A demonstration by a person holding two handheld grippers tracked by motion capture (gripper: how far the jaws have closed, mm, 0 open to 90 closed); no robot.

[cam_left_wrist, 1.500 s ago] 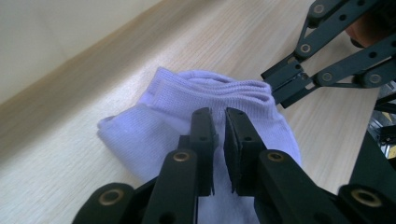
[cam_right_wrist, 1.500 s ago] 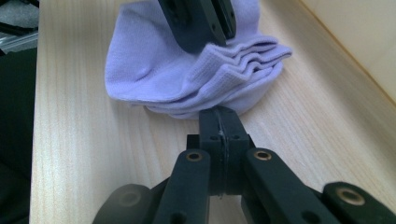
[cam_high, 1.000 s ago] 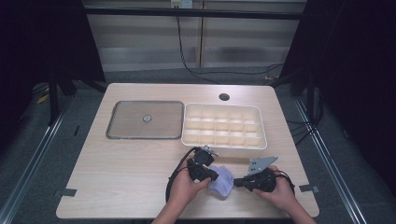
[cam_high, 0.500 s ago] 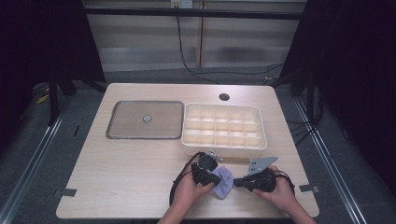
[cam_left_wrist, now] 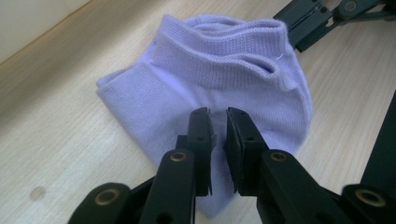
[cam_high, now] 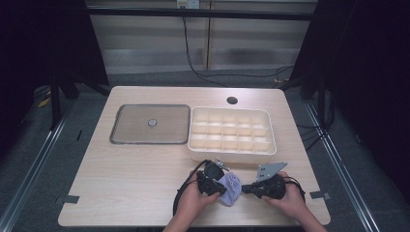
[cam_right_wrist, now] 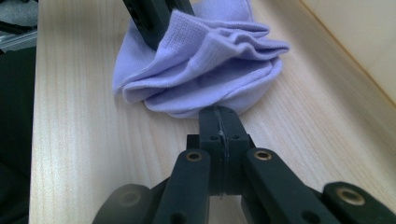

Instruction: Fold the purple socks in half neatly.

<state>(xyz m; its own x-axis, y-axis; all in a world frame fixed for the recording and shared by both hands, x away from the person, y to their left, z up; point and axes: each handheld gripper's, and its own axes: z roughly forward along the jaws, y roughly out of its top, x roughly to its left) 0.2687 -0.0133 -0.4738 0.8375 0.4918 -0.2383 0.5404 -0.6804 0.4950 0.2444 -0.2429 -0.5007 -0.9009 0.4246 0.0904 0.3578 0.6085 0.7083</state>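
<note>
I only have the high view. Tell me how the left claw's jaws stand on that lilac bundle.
Observer: In the left gripper view, the left claw shows a narrow gap between its jaws. It sits over a lilac knitted ankle sock. I cannot tell whether it pinches fabric.
Operator: Now report the right claw.
Observer: In the right gripper view, the right claw is shut, with its tips at the sock's near edge. I cannot tell whether fabric is caught there.
Operator: Describe how the sock lies.
Observer: It is folded over on itself, and its ribbed cuff lies beyond the left claw's tips.
</note>
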